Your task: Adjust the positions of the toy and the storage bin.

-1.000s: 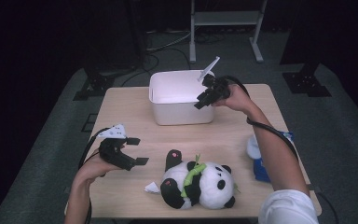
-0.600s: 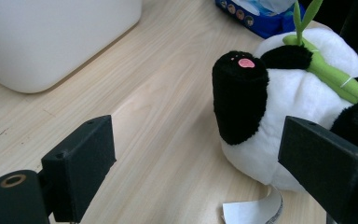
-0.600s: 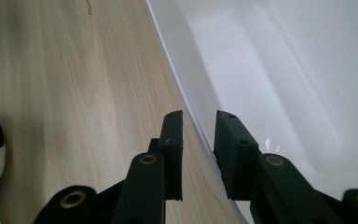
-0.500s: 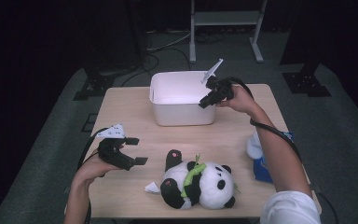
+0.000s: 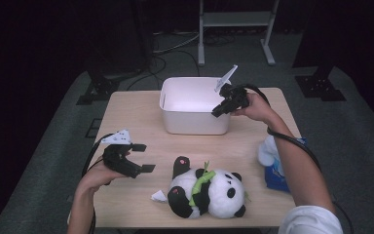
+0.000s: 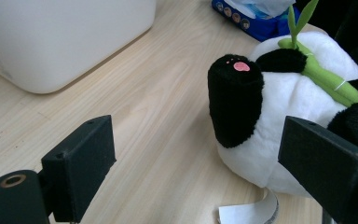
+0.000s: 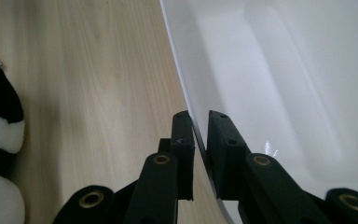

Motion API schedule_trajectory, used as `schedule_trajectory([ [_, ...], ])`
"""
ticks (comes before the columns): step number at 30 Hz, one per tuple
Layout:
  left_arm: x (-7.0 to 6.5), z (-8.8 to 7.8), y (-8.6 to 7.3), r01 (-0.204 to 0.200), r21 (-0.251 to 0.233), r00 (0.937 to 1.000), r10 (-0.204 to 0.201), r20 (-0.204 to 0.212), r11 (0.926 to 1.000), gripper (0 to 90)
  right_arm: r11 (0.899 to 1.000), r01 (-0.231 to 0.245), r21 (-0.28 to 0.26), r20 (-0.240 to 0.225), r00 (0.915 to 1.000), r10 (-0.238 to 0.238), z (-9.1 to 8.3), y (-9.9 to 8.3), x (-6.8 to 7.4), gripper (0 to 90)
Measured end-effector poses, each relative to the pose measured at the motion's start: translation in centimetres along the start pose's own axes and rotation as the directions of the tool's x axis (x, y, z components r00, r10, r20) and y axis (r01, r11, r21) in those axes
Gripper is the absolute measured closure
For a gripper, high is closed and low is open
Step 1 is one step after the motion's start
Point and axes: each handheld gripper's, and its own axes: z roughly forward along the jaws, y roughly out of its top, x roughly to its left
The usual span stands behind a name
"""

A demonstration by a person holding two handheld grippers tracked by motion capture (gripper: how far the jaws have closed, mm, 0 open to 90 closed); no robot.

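Right gripper view: your right gripper [image 7: 200,140] has one jaw outside and one inside the white bin [image 7: 284,70], and the jaws have just been closing; they now pinch the bin's thin rim wall between the pads. In the high view the right gripper [image 5: 222,105] sits at the bin's [image 5: 192,105] right rim, with the bin standing at the far middle of the table [image 5: 131,112]. Your left gripper [image 5: 143,157] is at the near left of the table, jaws spread wide with nothing between them. The left gripper view confirms it: left gripper [image 6: 196,163] has both pads well apart, bare wood between them, pointed at the panda plush [image 6: 279,112] just ahead. The panda [image 5: 207,192] lies on its back near the front edge, apart from the bin. A blue tissue pack [image 5: 277,170] lies at the right edge, under your right forearm.
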Motion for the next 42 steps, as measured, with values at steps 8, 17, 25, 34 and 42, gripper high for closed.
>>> schedule_trajectory([
  [8,0.0,0.1,0.1,0.001,-0.001,1.0000,-0.001,0.004,1.0000,9.5,1.000,-0.015,0.010,-0.017,0.9997,0.015,-0.2,-0.3,0.2,74.6],
  [17,0.1,0.0,0.0,0.003,-0.002,1.0000,-0.003,0.002,1.0000,9.5,0.999,0.034,0.018,-0.027,0.9991,-0.033,1.3,1.8,0.7,69.2],
  [25,0.1,-0.2,-0.1,0.016,-0.016,0.9999,-0.016,0.001,0.9997,9.5,0.997,0.065,0.037,-0.037,0.9973,-0.064,3.0,3.6,1.0,71.7],
  [34,0.1,-0.3,-0.1,0.012,-0.015,0.9999,-0.012,0.001,0.9998,9.5,0.996,0.071,0.050,-0.030,0.9971,-0.069,3.4,3.9,1.4,83.5],
  [42,0.2,-0.4,-0.2,0.018,-0.017,0.9998,-0.018,0.000,0.9997,9.5,0.995,0.080,0.052,-0.043,0.9960,-0.078,2.9,3.2,2.0,83.8],
])
